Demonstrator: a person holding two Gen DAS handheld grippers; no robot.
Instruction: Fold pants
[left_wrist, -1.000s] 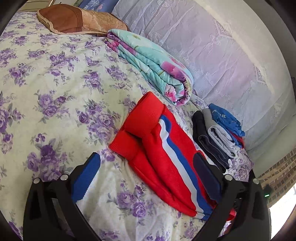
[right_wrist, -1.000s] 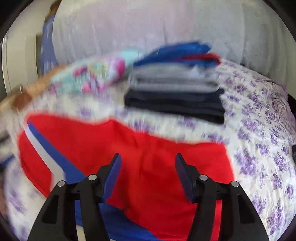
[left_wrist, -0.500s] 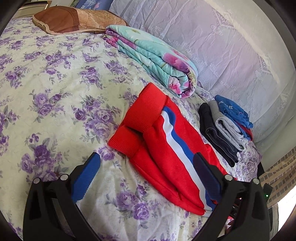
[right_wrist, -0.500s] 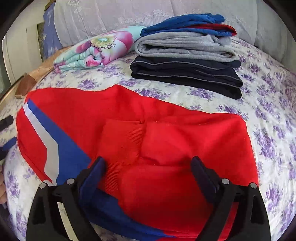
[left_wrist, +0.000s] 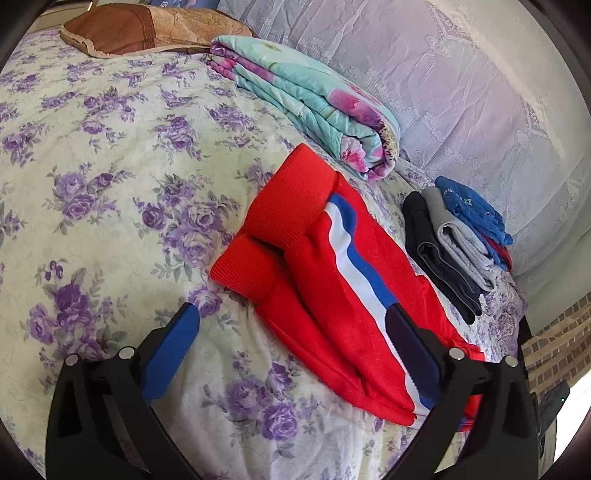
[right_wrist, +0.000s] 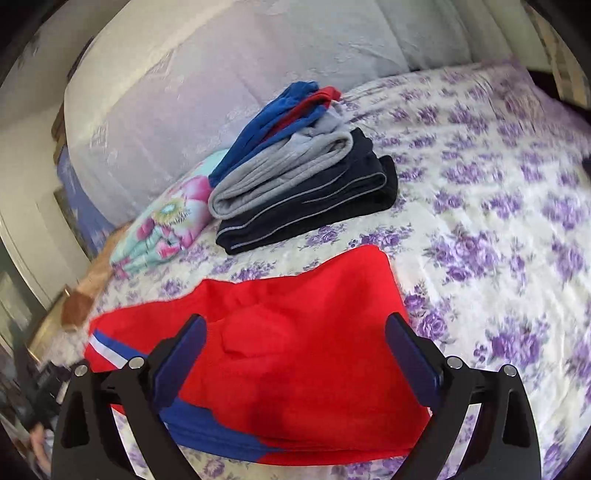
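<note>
Red pants (left_wrist: 325, 280) with a white and blue side stripe lie folded on the floral bedspread (left_wrist: 110, 177), ribbed cuffs toward the bed's middle. My left gripper (left_wrist: 291, 332) hovers open over the bedspread, its right finger above the pants' stripe, nothing between its pads. In the right wrist view the pants (right_wrist: 295, 354) lie flat beneath my right gripper (right_wrist: 295, 343). Its jaws are opening wide and stand above the red cloth without pinching it.
A stack of folded clothes (right_wrist: 306, 177), dark, grey, red and blue, sits beyond the pants near the lilac headboard cover (left_wrist: 461, 92). A folded teal floral quilt (left_wrist: 314, 107) and a brown pillow (left_wrist: 147, 33) lie farther along. A brick wall (left_wrist: 554, 350) shows past the bed's edge.
My right gripper has spread its jaws wide, rolled, and drawn back sideways over the pants; the view now tilts. The left gripper has stayed open, its view shifting slightly.
</note>
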